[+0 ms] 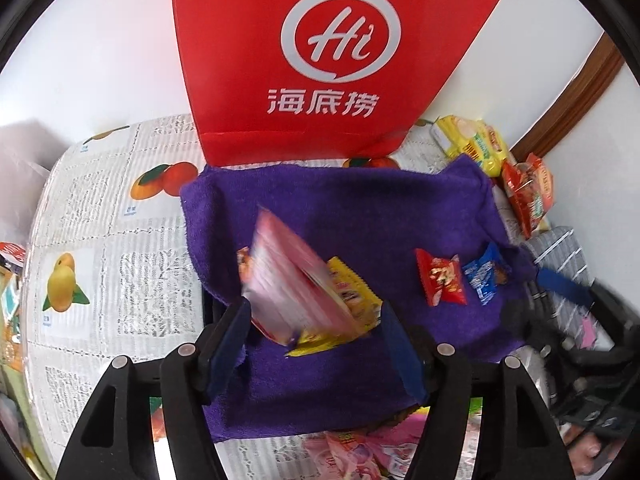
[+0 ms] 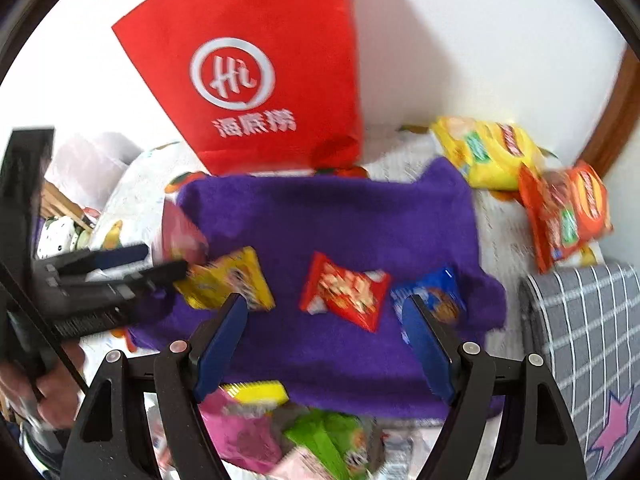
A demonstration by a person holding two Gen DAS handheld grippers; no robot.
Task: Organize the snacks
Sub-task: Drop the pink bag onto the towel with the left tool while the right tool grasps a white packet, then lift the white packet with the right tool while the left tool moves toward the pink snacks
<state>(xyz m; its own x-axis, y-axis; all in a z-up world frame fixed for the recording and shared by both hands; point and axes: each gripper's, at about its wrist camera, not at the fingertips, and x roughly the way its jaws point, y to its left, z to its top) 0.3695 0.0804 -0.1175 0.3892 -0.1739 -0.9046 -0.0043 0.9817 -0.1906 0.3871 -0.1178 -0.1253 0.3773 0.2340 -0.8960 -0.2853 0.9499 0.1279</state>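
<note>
A purple towel (image 1: 360,208) (image 2: 328,220) lies on the table. On it are a yellow snack packet (image 1: 356,300) (image 2: 228,280), a red packet (image 1: 440,280) (image 2: 344,292) and a blue packet (image 1: 484,276) (image 2: 436,296). My left gripper (image 1: 316,312) is open; a blurred pink-and-white packet (image 1: 288,280) (image 2: 180,236) sits between its fingers, over the yellow one, and I cannot tell if it touches them. My right gripper (image 2: 324,316) is open and empty, just above the towel's near edge, the red packet between its fingers further out.
A red paper bag (image 1: 320,60) (image 2: 260,80) stands behind the towel by the wall. Large yellow (image 2: 488,152) and orange (image 2: 564,208) snack bags lie at the right. Pink and green packets (image 2: 320,436) lie near the front edge. A grey checked cushion (image 2: 580,340) is at the right.
</note>
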